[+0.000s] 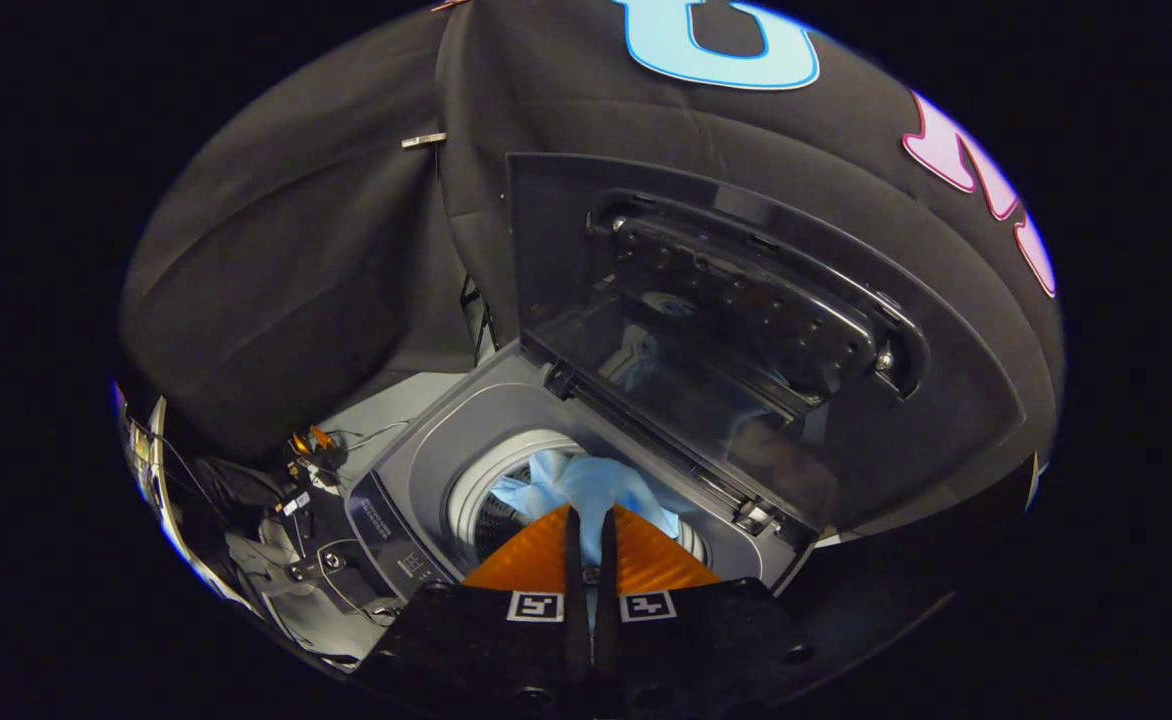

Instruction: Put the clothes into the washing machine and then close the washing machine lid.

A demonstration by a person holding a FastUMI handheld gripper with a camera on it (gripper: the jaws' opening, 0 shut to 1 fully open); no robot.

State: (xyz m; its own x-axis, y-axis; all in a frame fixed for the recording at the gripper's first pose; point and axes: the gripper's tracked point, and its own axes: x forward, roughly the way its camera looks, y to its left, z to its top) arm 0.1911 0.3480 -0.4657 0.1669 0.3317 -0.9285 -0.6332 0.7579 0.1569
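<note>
So the gripper [591, 520] sits at the bottom middle of the frame, pointing down at the top-loading washing machine [426, 470]. The two fingers are pressed nearly together with just a thin slit between them, and a strip of the light blue cloth [571, 480] runs right down into that slit, so they look clamped on it. The rest of the cloth bunches up just ahead of the fingertips, spilling left and right of them, and hangs over the round drum opening [486, 500] in the lower middle of the frame. You can see the perforated drum wall to the left of the fingers, under the cloth.

The washing machine lid [736, 340] is standing open, tilted back, taking up the centre and right of the frame, well beyond the fingers. Its glass panel picks up a faint bluish reflection.

The machine's control panel [391, 535] is at the lower left, just beside the left finger. Further lower left there's a tangle of cables [306, 500] and some gear on the floor; too small to tell what exactly.
</note>
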